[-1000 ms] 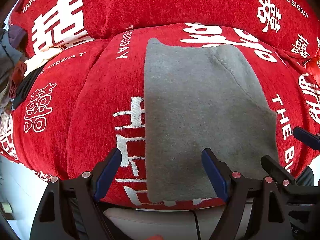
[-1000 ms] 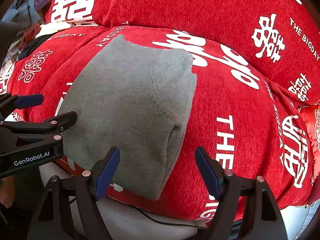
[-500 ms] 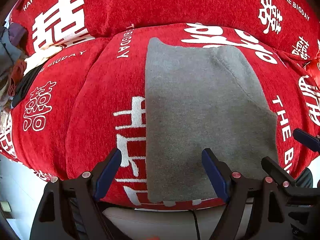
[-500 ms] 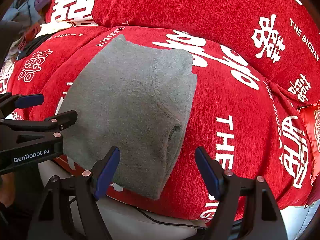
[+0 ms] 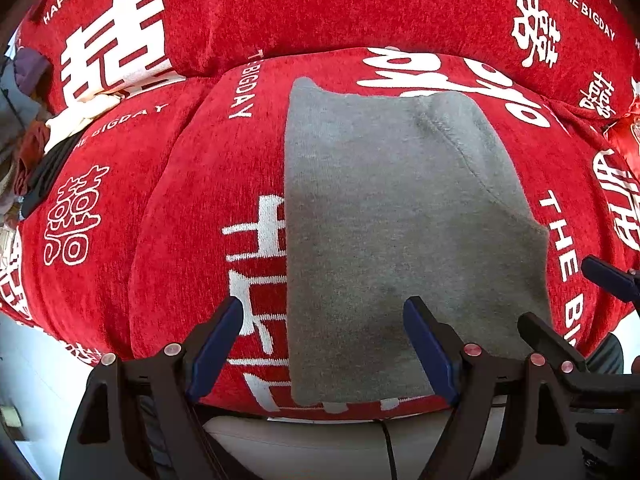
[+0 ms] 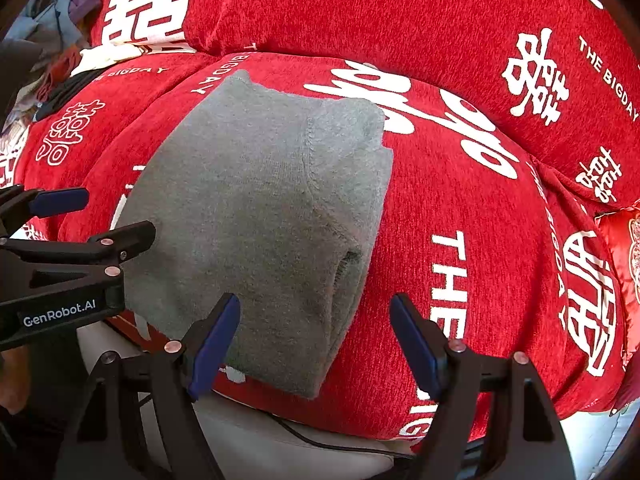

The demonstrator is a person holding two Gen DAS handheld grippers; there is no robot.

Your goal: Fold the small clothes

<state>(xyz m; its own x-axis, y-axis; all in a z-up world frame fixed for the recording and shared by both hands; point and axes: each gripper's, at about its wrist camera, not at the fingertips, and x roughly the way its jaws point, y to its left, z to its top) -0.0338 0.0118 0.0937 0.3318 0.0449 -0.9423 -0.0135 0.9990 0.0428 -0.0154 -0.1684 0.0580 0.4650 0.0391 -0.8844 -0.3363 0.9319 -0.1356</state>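
Note:
A grey knitted garment [image 5: 392, 216] lies folded into a long stack on a red cushion cover [image 5: 192, 208] with white lettering. It also shows in the right wrist view [image 6: 260, 216], with its layered edge on the right side. My left gripper [image 5: 324, 344] is open and empty, hovering above the garment's near left edge. My right gripper [image 6: 316, 344] is open and empty, hovering above the garment's near right corner. The left gripper also shows in the right wrist view [image 6: 92, 212] at the left. The right gripper's fingers [image 5: 608, 276] show at the right edge of the left wrist view.
A red back cushion [image 6: 380, 12] rises behind the seat. A pile of other clothes [image 5: 28, 140] lies at the far left. A red satin item [image 6: 624, 248] sits at the right edge. A thin black cable [image 6: 332, 440] runs below the cushion's front edge.

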